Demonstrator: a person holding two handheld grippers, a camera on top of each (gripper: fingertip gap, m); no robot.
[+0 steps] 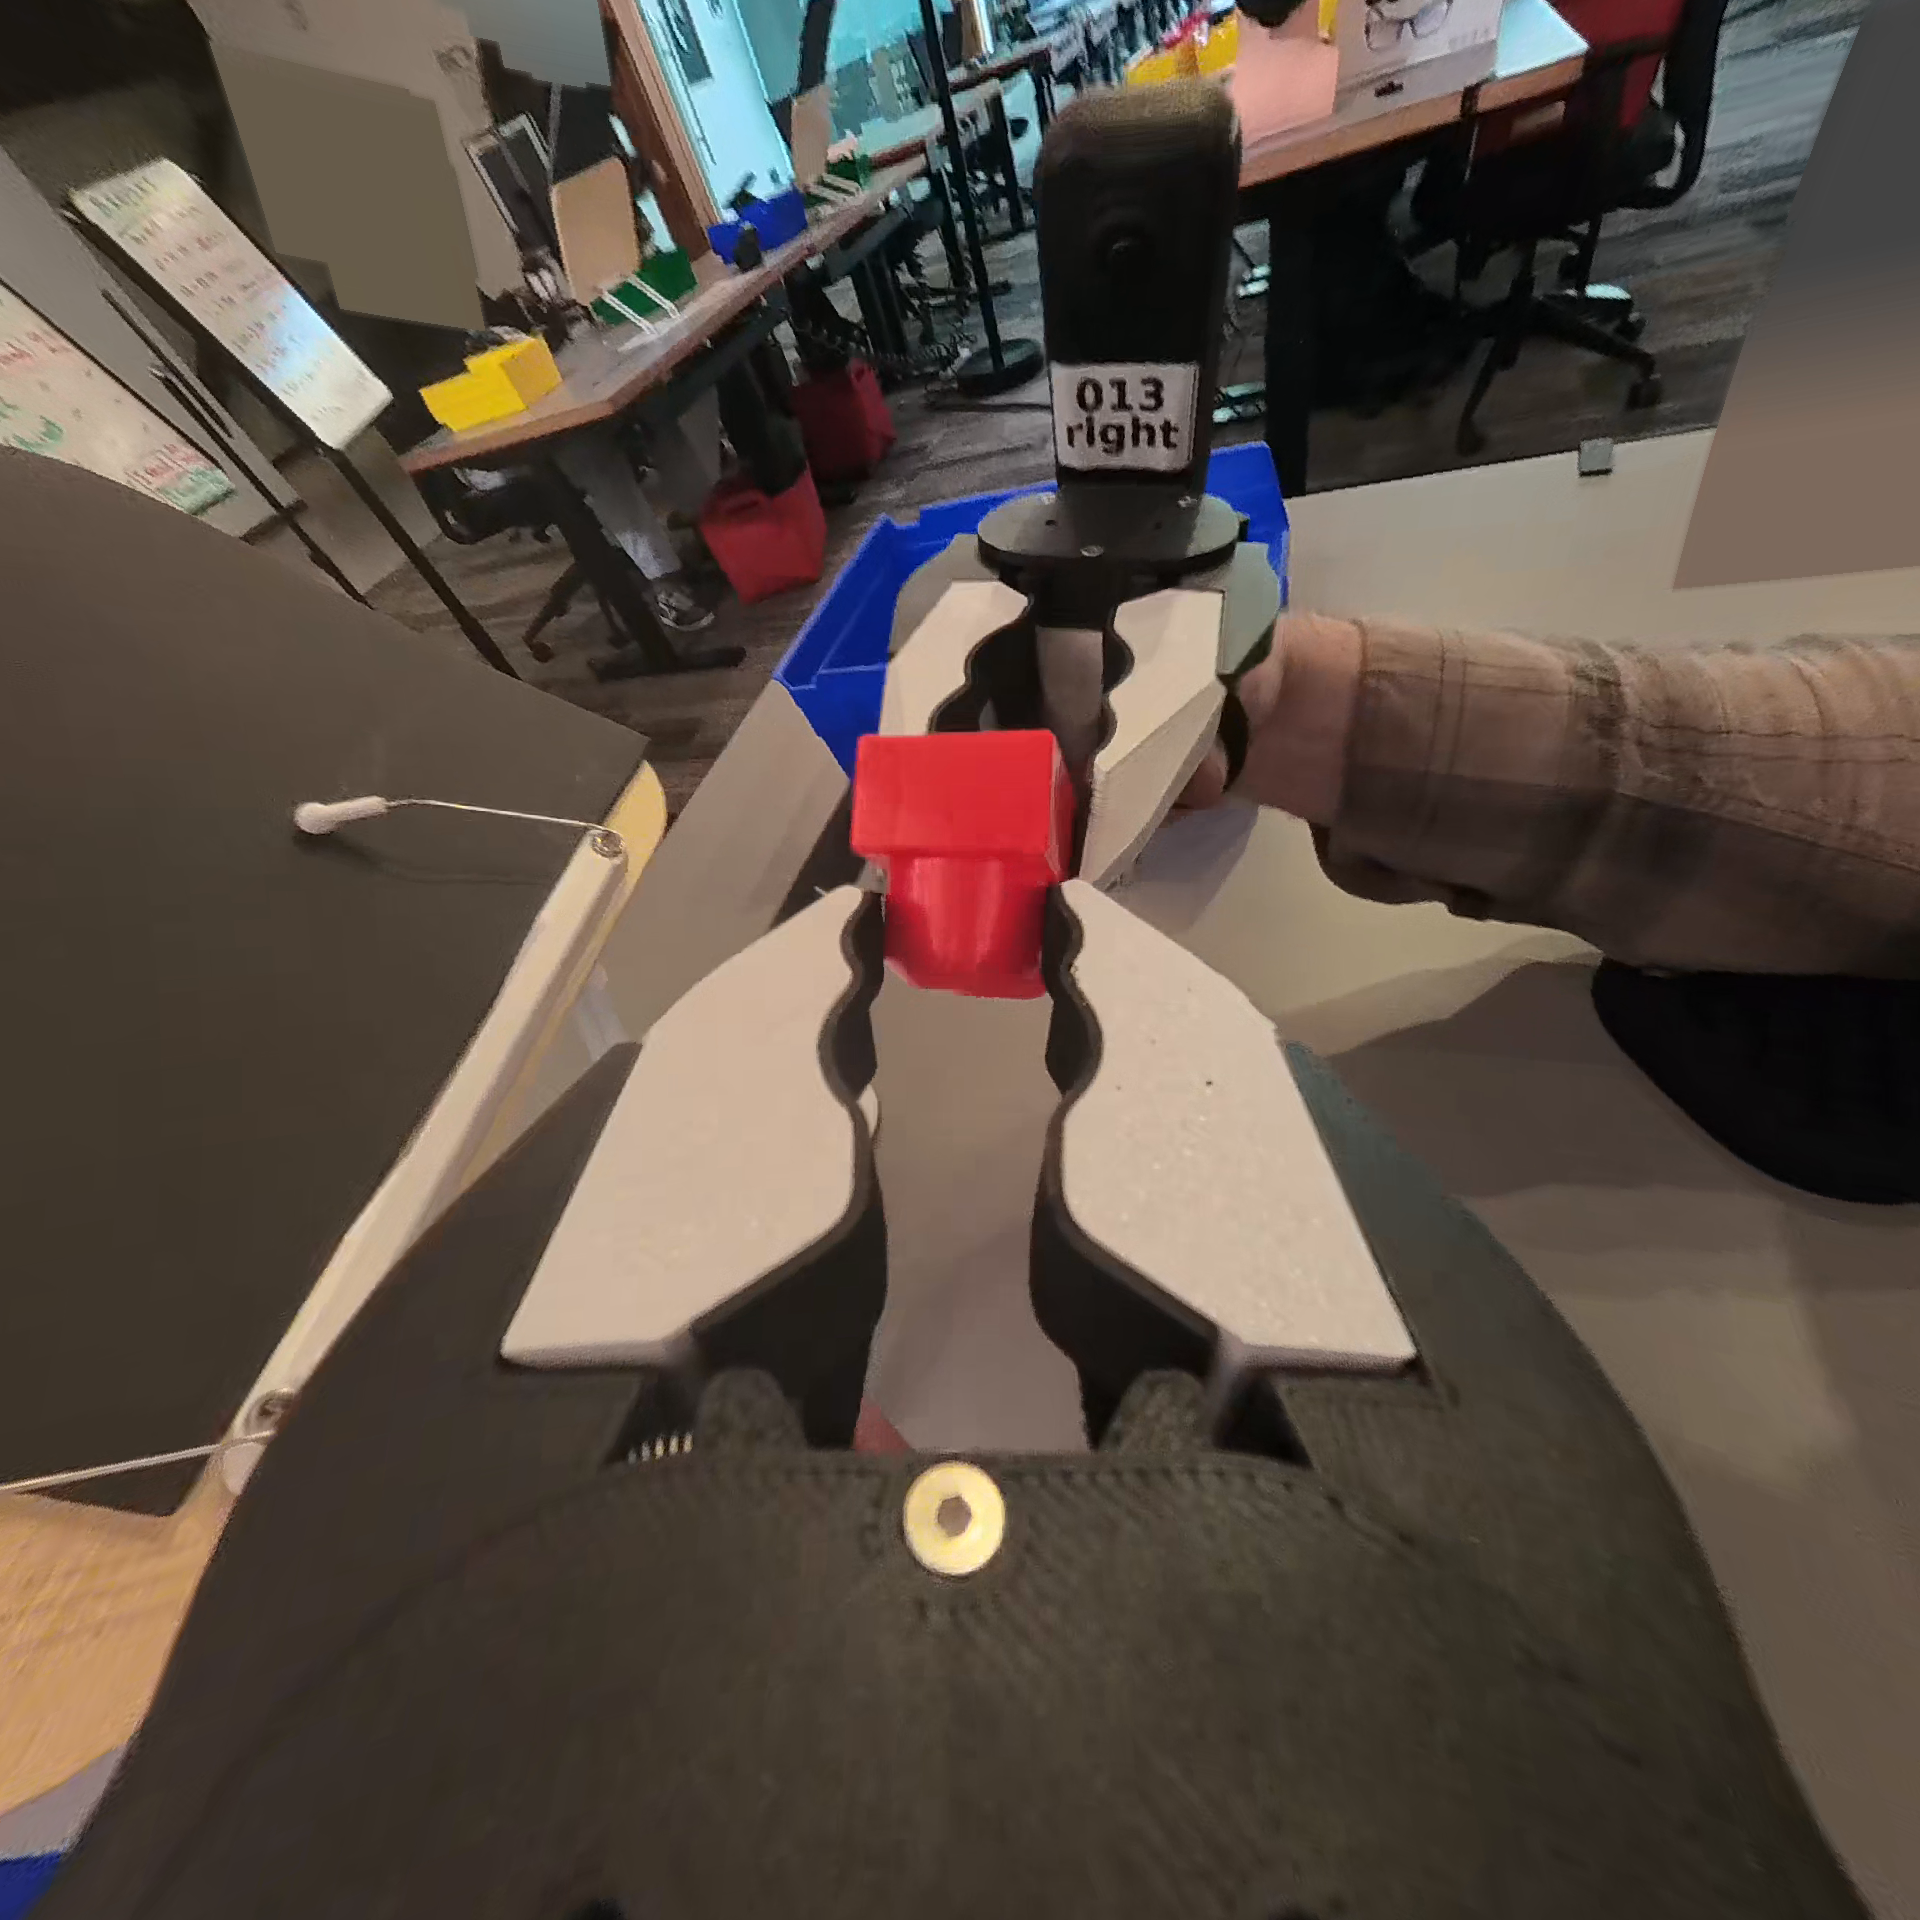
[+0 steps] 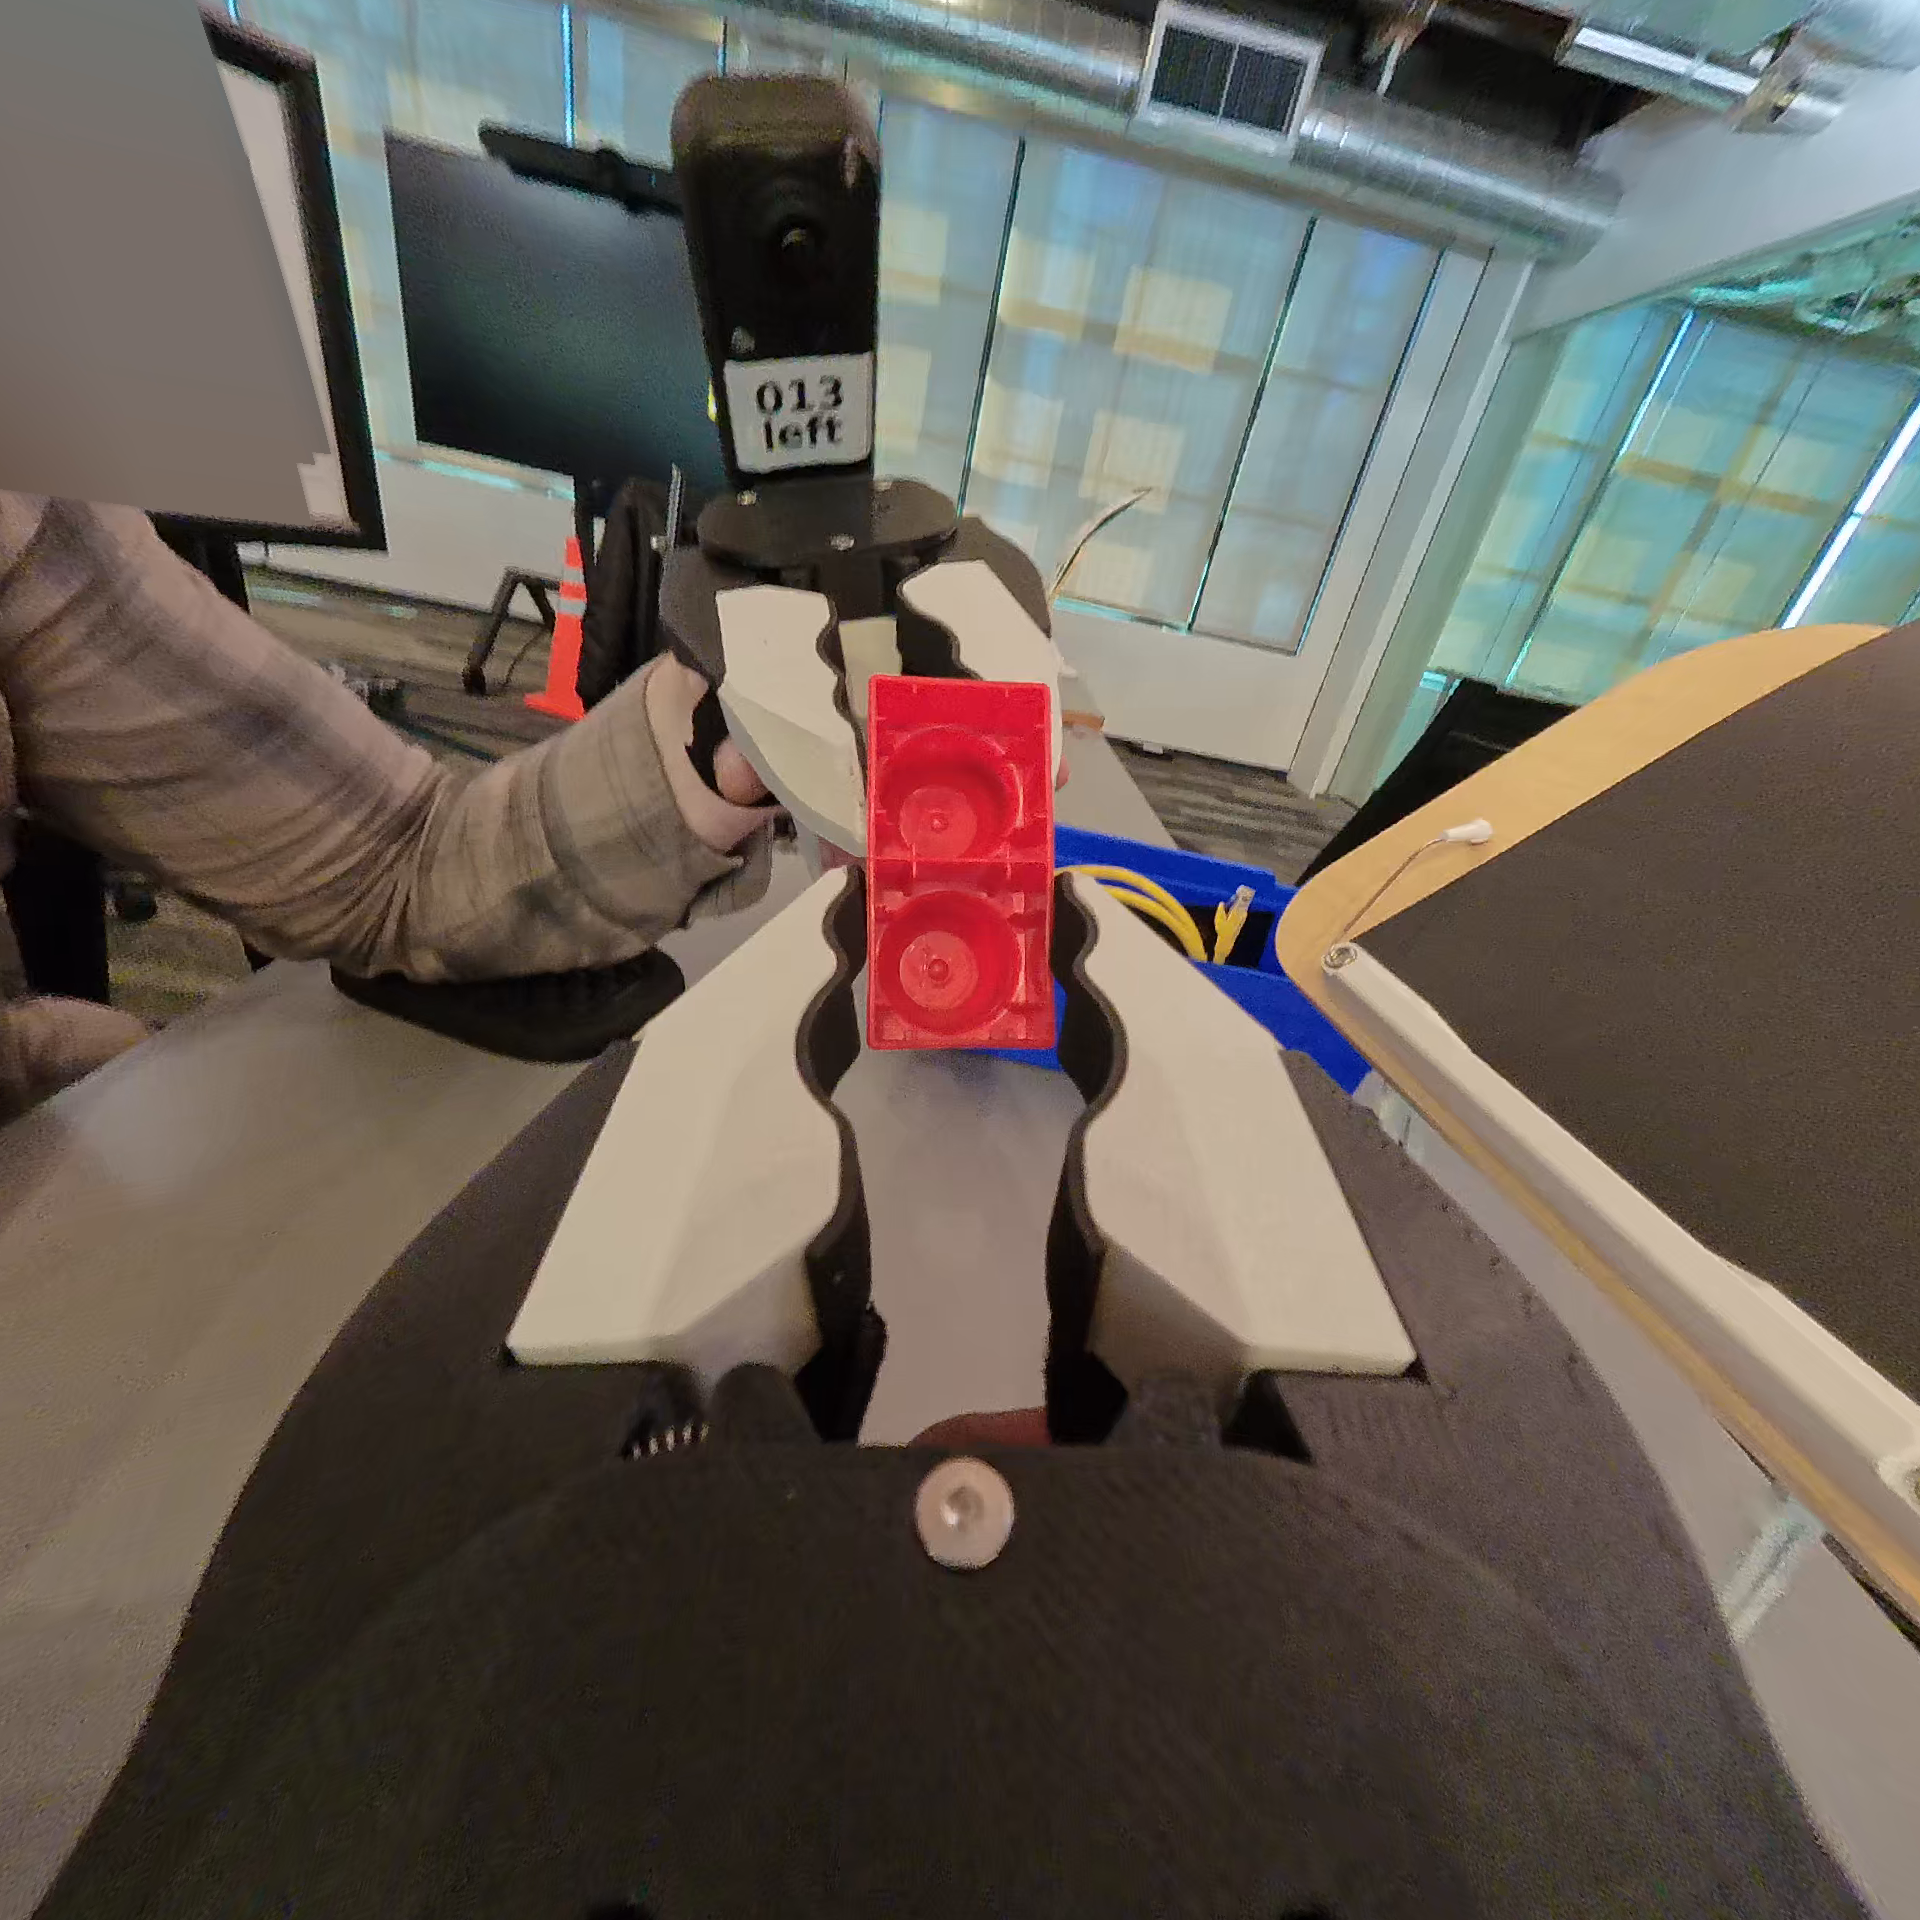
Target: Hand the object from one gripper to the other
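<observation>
Holding yellow cables (image 2: 1174, 906): blue bin (image 2: 1143, 862), behind claws.

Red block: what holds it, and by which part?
The red block has its round stud pinched in the left gripper; the right gripper flanks its body, grip unclear.

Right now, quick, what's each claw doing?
Left claw: closed on the red block.
Right claw: around the block, grip cannot be told.

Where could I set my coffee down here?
Free: the bare grey tabletop, bordered by the black cushion and black panel. Crowded: the blue bin of yellow cables, and where the left gripper and right gripper meet at the red block.
</observation>
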